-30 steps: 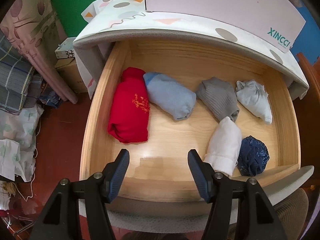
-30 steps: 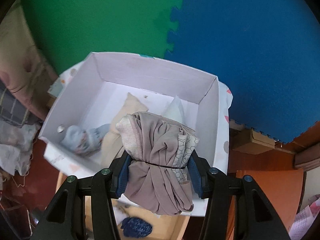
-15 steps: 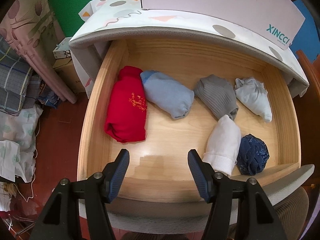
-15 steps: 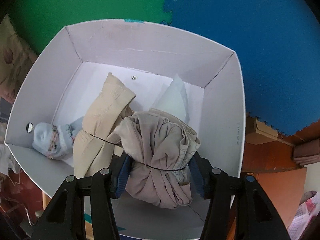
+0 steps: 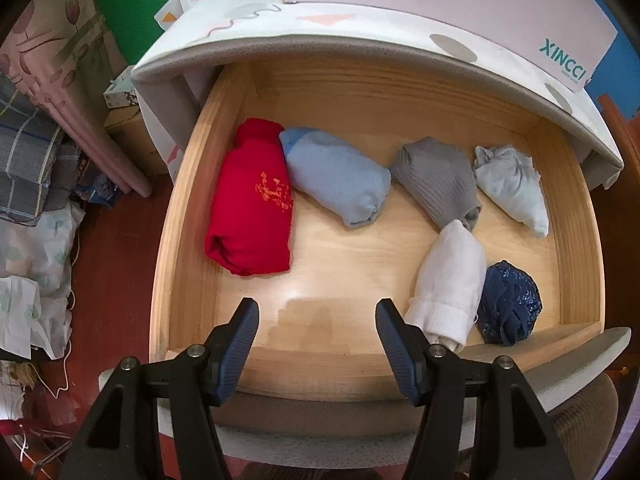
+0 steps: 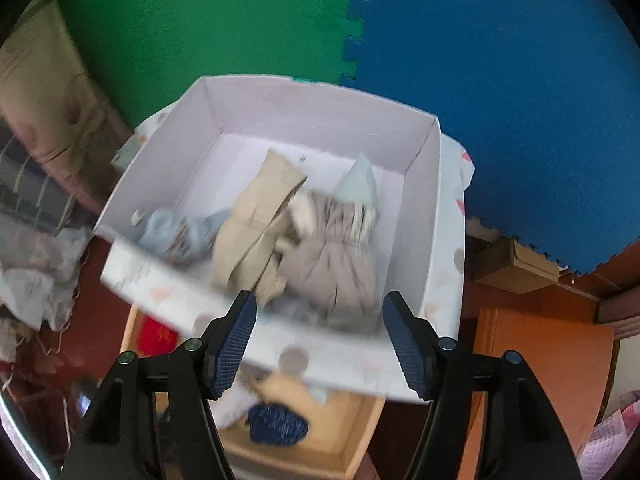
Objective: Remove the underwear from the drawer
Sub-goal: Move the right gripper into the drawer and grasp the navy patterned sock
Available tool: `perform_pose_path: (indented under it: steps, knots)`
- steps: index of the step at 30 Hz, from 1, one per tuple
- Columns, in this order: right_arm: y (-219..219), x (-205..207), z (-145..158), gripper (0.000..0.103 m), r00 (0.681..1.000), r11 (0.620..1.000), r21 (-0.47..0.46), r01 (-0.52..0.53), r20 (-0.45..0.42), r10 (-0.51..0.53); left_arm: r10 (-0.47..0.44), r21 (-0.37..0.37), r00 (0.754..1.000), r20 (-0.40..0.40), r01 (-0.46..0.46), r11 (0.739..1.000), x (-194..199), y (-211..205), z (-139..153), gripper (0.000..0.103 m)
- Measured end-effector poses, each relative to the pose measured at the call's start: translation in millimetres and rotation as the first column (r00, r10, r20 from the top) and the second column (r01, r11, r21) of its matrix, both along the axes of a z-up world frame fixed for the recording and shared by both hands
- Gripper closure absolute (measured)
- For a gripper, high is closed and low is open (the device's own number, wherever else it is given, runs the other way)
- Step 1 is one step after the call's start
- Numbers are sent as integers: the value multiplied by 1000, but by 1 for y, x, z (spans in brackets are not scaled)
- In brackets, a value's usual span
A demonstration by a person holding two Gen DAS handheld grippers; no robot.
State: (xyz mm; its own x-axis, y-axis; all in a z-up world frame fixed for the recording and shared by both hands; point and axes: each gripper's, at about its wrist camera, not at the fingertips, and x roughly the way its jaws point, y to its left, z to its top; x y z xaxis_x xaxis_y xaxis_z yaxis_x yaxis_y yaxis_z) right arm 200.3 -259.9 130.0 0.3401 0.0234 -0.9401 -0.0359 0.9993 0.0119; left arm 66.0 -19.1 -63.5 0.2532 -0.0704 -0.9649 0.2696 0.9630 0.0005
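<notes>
The open wooden drawer holds several rolled garments: red, light blue, grey, pale blue, white and dark navy. My left gripper is open and empty above the drawer's front edge. My right gripper is open and empty above the near wall of the white box. A taupe underwear bundle lies in the box beside a beige piece, a blue-grey bundle and a pale green piece.
The white box stands on the patterned cabinet top above the drawer. Clothes and bags pile up on the floor at the left. A cardboard box and an orange wooden panel are at the right.
My right gripper opened and let the taupe bundle go into the box, then drew back and up. My left gripper stayed open over the drawer, drifting slightly.
</notes>
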Motion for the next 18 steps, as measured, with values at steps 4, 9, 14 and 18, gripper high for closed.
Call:
perform_pose_path:
  steps: [4,9,14,18]
  knots:
    - [4,-43,-7,36,998,999,29,-40,-46,41,-5,1,1000,-7,5,1000,0,-1,-1,41]
    - [17,-92,-60,36,982,996,39,-81,-167,86,-12,12,1000,-10,12,1000,0,-2,-2,41]
    - [30,-114,-130,36,954,995,64,-73,-286,89,3,14,1000,-13,-3,1000,1,2,-3,41]
    - [39,-121,-184,36,927,996,79,-41,-370,67,12,6,1000,-16,-12,1000,1,5,-3,41]
